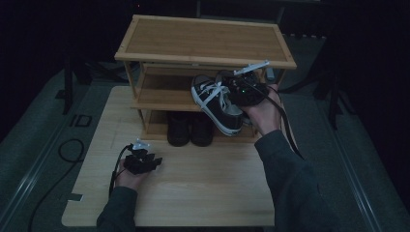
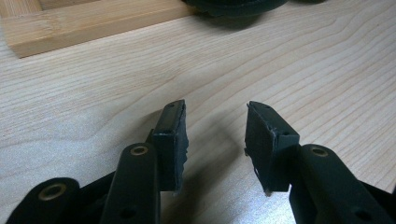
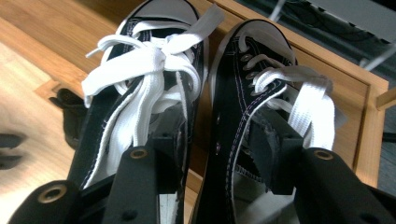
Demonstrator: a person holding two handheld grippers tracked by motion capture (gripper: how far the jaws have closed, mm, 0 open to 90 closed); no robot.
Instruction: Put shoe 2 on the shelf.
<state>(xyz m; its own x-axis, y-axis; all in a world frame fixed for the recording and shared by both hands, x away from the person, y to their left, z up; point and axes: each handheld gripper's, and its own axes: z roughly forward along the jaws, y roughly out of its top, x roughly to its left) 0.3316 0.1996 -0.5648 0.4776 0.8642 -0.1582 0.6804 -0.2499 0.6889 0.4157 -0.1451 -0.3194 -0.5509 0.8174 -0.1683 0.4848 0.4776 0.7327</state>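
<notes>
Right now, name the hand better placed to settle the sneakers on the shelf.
Right. Its claw is at the sneakers on the middle shelf, one jaw inside each. The left claw rests empty on the table.

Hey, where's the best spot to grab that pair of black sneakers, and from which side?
Pinch the two inner collar walls of the black sneakers together, coming from the heel end and above. They lie side by side, toes pointing away, mouths open; the right gripper has one finger in each shoe.

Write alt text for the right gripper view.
The right gripper has one jaw inside each of two black sneakers with white laces, on a wooden shoe rack's shelf. Whether the pads still press the shoes is unclear.
</notes>
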